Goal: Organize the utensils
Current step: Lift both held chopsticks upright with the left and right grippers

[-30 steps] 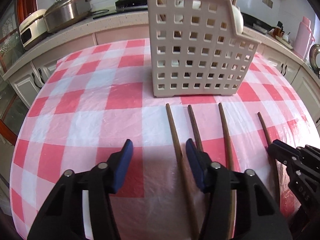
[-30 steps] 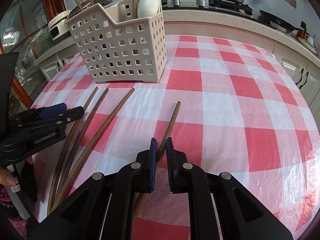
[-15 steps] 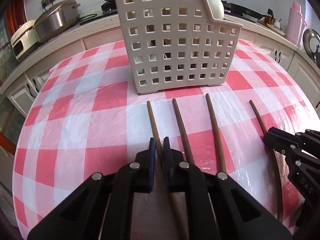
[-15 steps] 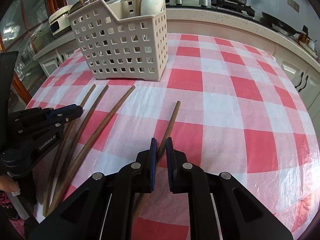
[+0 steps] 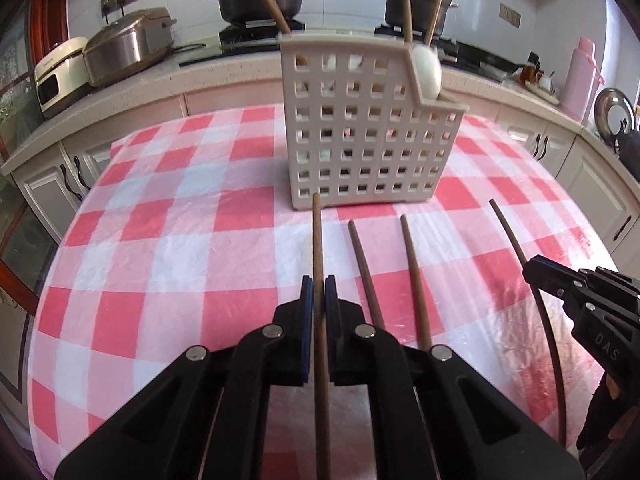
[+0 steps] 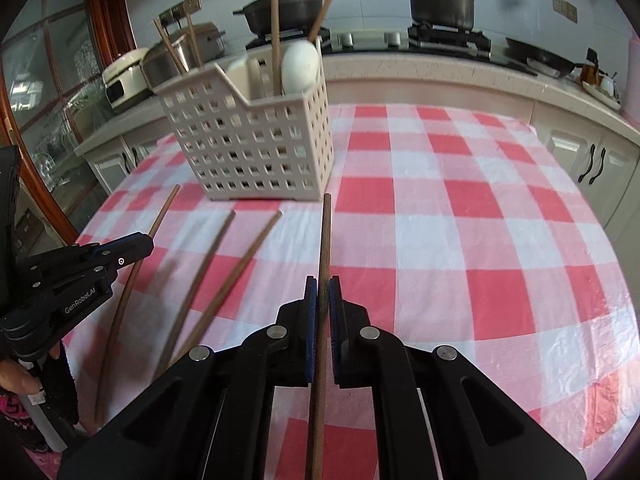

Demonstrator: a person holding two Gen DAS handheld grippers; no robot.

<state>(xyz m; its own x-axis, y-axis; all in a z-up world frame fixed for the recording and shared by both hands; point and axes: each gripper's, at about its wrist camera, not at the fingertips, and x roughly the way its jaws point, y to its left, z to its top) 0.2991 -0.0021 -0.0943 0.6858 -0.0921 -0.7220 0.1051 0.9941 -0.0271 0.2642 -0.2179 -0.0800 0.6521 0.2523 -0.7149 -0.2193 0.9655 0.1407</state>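
Two wooden chopsticks were in hand: one (image 5: 318,248) clenched between the fingers of the left gripper (image 5: 319,286), the other (image 6: 325,240) clenched likewise by the right gripper (image 6: 323,286). Each stick ran forward along its fingers with its far tip pointing at the base of the slotted utensil basket (image 5: 360,136), which suits lifting it and standing it in the basket. Two loose chopsticks (image 5: 362,256) (image 5: 414,268) lay on the desk (image 5: 160,240) between the held pair, roughly parallel, near ends toward the person. The basket stood upright at the far middle of the checked cloth and already contained several upright chopsticks and a white spoon (image 6: 300,66). Judged: both sticks gripped near mid-length, insertion not yet begun
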